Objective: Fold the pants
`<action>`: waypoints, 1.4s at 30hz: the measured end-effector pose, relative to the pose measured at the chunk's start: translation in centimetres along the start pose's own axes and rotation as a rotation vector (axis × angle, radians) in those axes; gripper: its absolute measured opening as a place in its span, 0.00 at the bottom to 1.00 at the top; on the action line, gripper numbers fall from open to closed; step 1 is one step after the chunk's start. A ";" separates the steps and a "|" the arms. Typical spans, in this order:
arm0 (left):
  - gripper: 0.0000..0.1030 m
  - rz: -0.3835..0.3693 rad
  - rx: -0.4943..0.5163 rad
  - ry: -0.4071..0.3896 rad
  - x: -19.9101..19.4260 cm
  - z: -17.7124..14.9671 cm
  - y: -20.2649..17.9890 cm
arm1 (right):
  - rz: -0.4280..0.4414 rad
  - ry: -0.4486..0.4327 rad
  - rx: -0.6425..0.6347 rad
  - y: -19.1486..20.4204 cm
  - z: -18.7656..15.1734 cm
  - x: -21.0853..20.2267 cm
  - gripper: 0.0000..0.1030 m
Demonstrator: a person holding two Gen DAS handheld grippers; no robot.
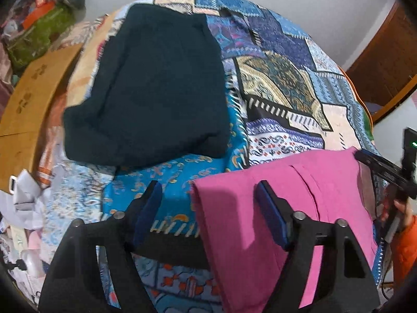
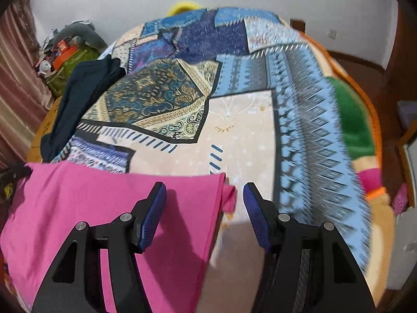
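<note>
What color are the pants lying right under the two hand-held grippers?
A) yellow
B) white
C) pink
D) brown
C: the pants under the open right hand-held gripper are pink, and the left wrist view shows the same pink cloth beneath the open left hand-held gripper, on the patterned bedspread.

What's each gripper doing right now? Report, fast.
Left gripper: open, holding nothing, over the near-left corner of the pink pants.
Right gripper: open, holding nothing, over the pants' right edge.
</note>
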State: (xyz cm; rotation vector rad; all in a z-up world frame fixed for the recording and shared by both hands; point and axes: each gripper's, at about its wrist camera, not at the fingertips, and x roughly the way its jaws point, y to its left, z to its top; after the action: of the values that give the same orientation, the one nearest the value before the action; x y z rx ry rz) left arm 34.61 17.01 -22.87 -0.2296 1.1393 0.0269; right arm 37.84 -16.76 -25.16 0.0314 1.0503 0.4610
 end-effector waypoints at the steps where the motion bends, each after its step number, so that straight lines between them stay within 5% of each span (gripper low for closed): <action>1: 0.59 -0.018 0.000 0.003 0.1 0.0 -0.1 | 0.013 0.011 0.010 -0.2 0.1 0.7 0.52; 2: 0.43 -0.048 0.001 0.006 0.2 -0.1 -0.2 | 0.027 0.021 0.016 -0.3 0.1 1.3 0.44; 6: 0.29 -0.058 0.030 -0.026 0.0 -0.3 -1.0 | 0.033 0.059 -0.027 0.3 -0.2 2.4 0.16; 8: 0.25 -0.038 0.054 -0.035 -0.1 -0.5 -1.4 | 0.017 0.068 -0.067 0.7 -0.5 2.5 0.11; 14: 0.25 0.079 0.112 -0.069 -0.3 -1.3 -2.4 | -0.047 0.065 -0.131 1.3 -1.1 2.6 0.05; 21: 0.35 0.100 0.113 -0.070 -0.5 -1.3 -2.2 | -0.109 0.065 -0.171 2.0 -1.3 2.9 0.05; 28: 0.42 0.149 0.171 -0.128 -4.1 -1.3 -3.0 | -0.123 -0.008 -0.155 2.7 -0.7 -0.8 0.19; 35: 0.73 0.105 0.219 -0.223 -8.0 -1.4 -5.2 | 0.001 -0.178 -0.207 7.4 -0.2 -7.3 0.49; 37: 0.82 0.073 0.209 -0.221 -8.3 -1.3 -5.8 | 0.051 -0.183 -0.230 9.2 -0.1 -7.8 0.58; 42: 0.83 0.041 0.209 -0.149 -6.7 -1.1 -6.7 | 0.157 -0.148 -0.275 12.6 -0.7 -7.0 0.70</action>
State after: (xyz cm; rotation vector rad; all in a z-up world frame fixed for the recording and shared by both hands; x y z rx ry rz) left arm 31.77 10.86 -16.13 -0.0175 0.9906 -0.0382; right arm 30.00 -8.16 -16.69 -0.0958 0.8358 0.7317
